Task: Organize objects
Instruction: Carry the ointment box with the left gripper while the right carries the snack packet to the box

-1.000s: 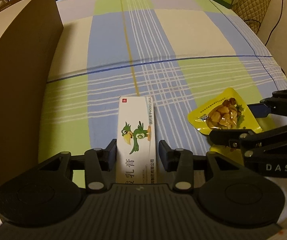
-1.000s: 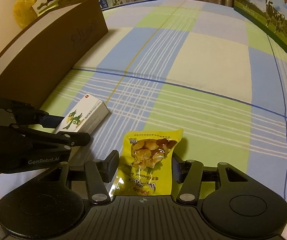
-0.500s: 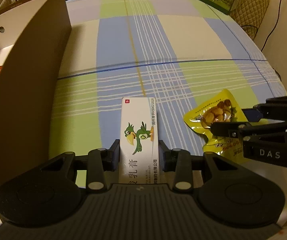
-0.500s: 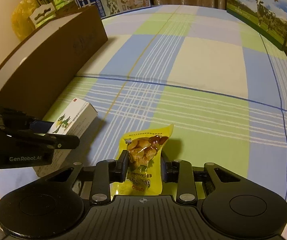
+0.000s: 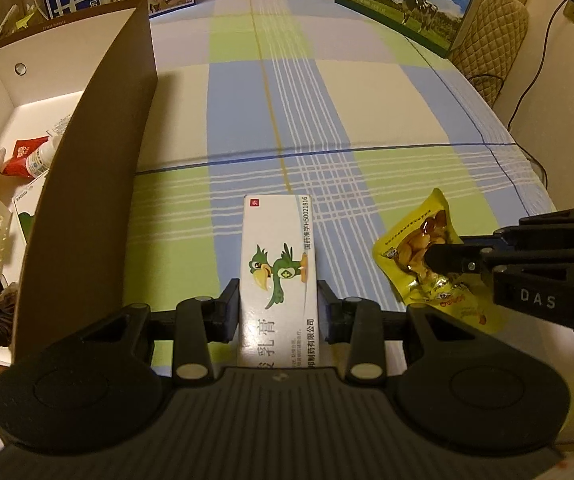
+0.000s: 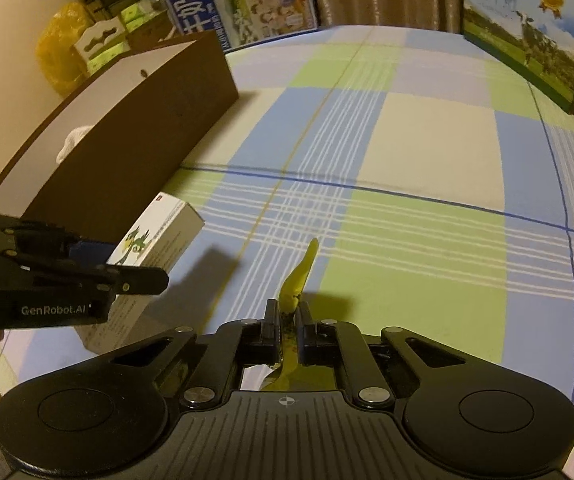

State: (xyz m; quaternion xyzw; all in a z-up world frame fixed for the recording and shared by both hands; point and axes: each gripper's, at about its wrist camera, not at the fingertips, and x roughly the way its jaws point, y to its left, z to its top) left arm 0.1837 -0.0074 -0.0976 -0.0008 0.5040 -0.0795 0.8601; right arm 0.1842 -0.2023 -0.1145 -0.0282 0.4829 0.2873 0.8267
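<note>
A white ointment box with a green parrot [image 5: 279, 264] sits between the pads of my left gripper [image 5: 278, 300], which is shut on it and holds it off the checked cloth; the same box [image 6: 155, 236] shows in the right wrist view beside the left gripper [image 6: 143, 280]. My right gripper [image 6: 287, 316] is shut on a yellow snack pouch [image 6: 301, 276], seen edge-on and lifted. From the left wrist view the snack pouch [image 5: 415, 248] hangs in the right gripper [image 5: 443, 258] at the right.
A brown open box [image 5: 87, 184] with white inside stands at the left, holding a white cloth, a small bottle [image 5: 43, 156] and other items. Milk cartons [image 5: 403, 4] line the far edge. A wall socket and cable are at the right. The checked cloth [image 6: 427, 160] spreads ahead.
The right gripper's jaws closed on the snack pouch and lifted it so it stands edge-on. Both grippers rose, the ointment box came up with the left one, and more of the brown box's inside shows.
</note>
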